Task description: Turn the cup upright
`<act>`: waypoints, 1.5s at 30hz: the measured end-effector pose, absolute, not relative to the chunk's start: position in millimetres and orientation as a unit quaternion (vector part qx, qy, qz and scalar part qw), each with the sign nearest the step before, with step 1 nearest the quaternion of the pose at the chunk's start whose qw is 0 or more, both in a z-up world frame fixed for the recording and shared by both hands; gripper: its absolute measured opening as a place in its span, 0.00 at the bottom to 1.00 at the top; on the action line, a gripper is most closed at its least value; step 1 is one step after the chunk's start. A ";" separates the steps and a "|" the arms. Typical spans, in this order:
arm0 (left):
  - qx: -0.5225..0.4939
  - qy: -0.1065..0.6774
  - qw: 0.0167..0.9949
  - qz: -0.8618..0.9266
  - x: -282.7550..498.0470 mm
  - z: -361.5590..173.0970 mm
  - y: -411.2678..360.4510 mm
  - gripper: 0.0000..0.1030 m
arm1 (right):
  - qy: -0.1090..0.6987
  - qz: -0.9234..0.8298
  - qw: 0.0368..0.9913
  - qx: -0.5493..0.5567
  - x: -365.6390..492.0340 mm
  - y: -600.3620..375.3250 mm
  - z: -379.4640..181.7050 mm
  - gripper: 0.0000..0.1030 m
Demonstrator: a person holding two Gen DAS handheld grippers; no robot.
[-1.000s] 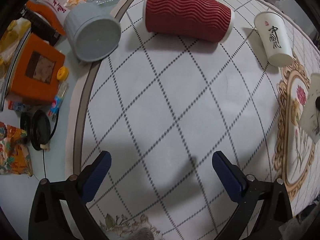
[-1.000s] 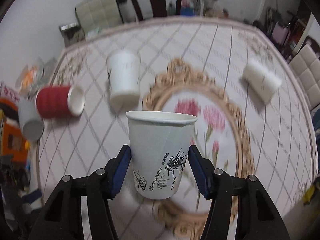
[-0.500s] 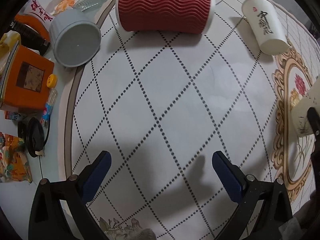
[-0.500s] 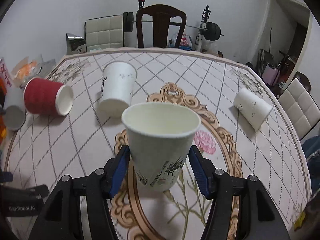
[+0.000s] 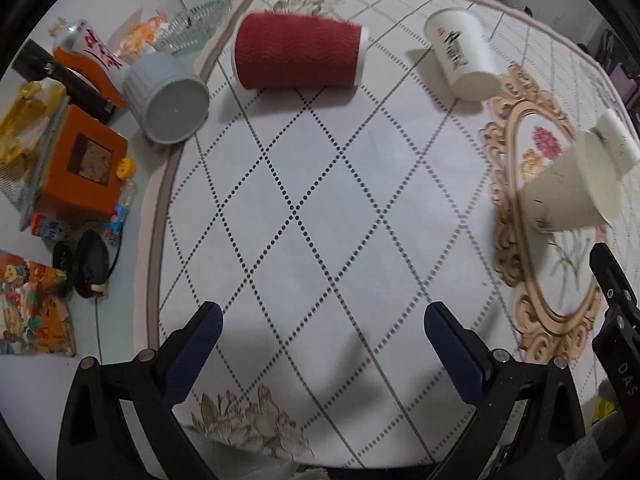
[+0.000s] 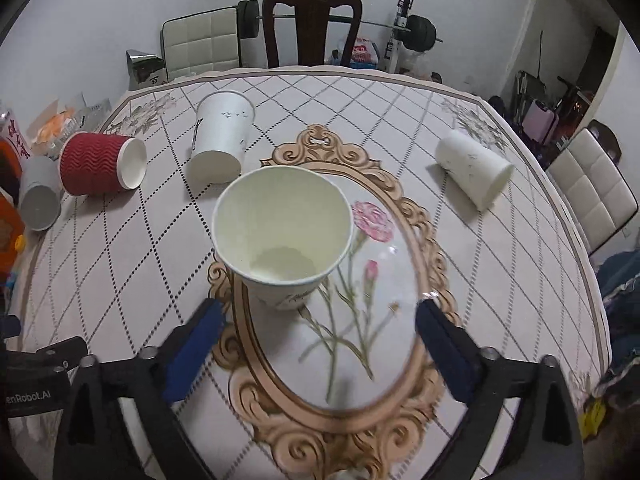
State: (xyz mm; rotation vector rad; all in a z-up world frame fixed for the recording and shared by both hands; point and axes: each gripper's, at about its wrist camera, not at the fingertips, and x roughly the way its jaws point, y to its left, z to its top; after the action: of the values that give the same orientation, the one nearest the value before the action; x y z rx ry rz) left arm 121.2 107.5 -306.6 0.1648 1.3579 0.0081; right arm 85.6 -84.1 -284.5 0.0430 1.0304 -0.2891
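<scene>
Half a second back your right tool was pinching the paper cup; now its jaws are spread wide and the cup stands upright on its own on the tabletop, mouth up, just ahead of the tips and touching neither. Your left tool hasn't changed: spread wide, nothing between the jaws, hovering over the diamond-pattern cloth.

Taking the gold oval frame as the landmark: the cup sits on the frame's left edge. Going left to right from your right wrist view, well left of the frame is the grey cup on its side, then the red ribbed cup on its side, then a white cup lying just beyond the frame's upper left, and another white cup lying to the frame's right.

Only the left wrist view shows the clutter past the cloth's edge, like the orange box. Only the right view shows the wooden chair and the barbell behind the tabletop, plus the cup's empty inside.
</scene>
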 end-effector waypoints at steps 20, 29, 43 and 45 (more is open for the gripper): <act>0.040 0.493 0.869 0.004 1.7 -108.4 101.3 1.00 | 0.444 -0.145 0.884 0.012 -50.7 -114.3 -77.8 0.99; 0.024 0.460 0.888 0.001 -51.0 -55.9 101.5 1.00 | 0.422 -0.136 0.896 0.015 -112.7 -116.0 -11.3 0.99; 0.030 0.447 0.894 -0.006 -65.1 -40.6 113.7 1.00 | 0.412 -0.138 0.901 0.017 -140.3 -106.5 23.6 1.00; 0.030 0.447 0.894 -0.003 -65.6 -39.2 113.8 1.00 | 0.413 -0.139 0.900 0.017 -141.3 -104.7 25.5 1.00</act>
State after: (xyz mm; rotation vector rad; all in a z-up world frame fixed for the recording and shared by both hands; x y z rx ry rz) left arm -65.6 113.8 -39.2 0.0616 0.9260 -0.0059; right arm -141.3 -104.7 25.5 0.0355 0.8547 -0.2883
